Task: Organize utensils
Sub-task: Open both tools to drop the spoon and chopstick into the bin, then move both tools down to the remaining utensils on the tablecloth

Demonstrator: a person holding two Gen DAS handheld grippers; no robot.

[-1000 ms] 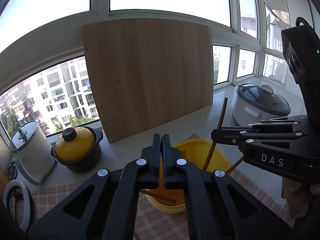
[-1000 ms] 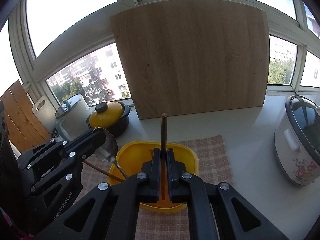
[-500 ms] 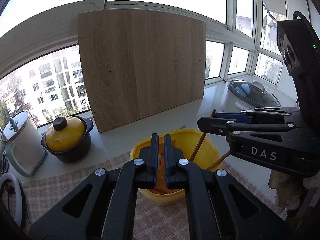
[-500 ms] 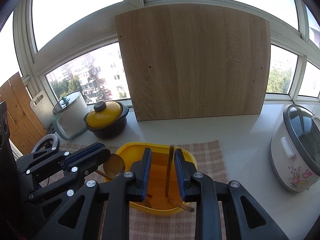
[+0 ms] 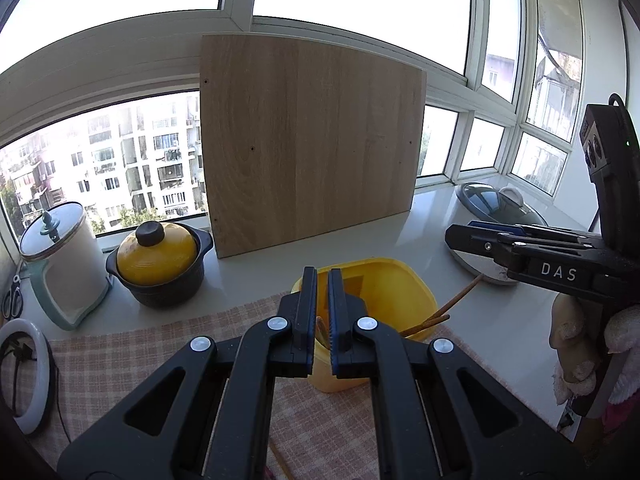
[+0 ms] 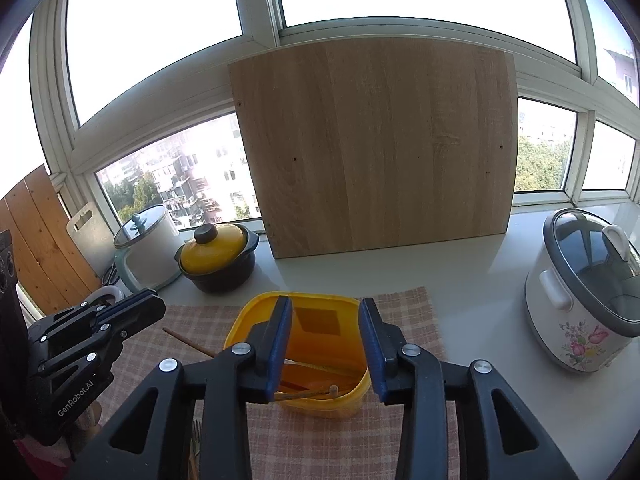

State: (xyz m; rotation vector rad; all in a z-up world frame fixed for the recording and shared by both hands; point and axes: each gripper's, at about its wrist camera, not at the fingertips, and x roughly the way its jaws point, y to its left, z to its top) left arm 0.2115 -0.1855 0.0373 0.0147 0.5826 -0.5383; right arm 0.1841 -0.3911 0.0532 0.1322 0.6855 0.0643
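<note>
A yellow tub (image 6: 256, 308) stands on a checked placemat (image 6: 400, 308) and holds several wooden utensils (image 6: 312, 392). One wooden handle (image 6: 188, 342) sticks out over its left rim. My right gripper (image 6: 325, 344) hangs just above and in front of the tub, its jaws opening with nothing between the blue pads. In the left wrist view the tub (image 5: 384, 276) lies just past my left gripper (image 5: 322, 312), which is shut to a thin slit and empty. Two sticks (image 5: 440, 316) lean over the tub's right rim. The right gripper (image 5: 456, 236) reaches in from the right, a gloved hand behind it.
A wooden board (image 6: 380, 148) leans on the window behind the tub. At the left are a yellow-lidded pot (image 6: 216, 256), a white canister (image 6: 148, 248) and a ring light (image 5: 20, 372). A rice cooker (image 6: 584, 292) stands at the right. Loose utensils (image 5: 280, 464) lie on the mat's near edge.
The right jaws opened and the dark stick they held dropped into the tub. The spoon left the left gripper. Both grippers drew back and rose from the tub.
</note>
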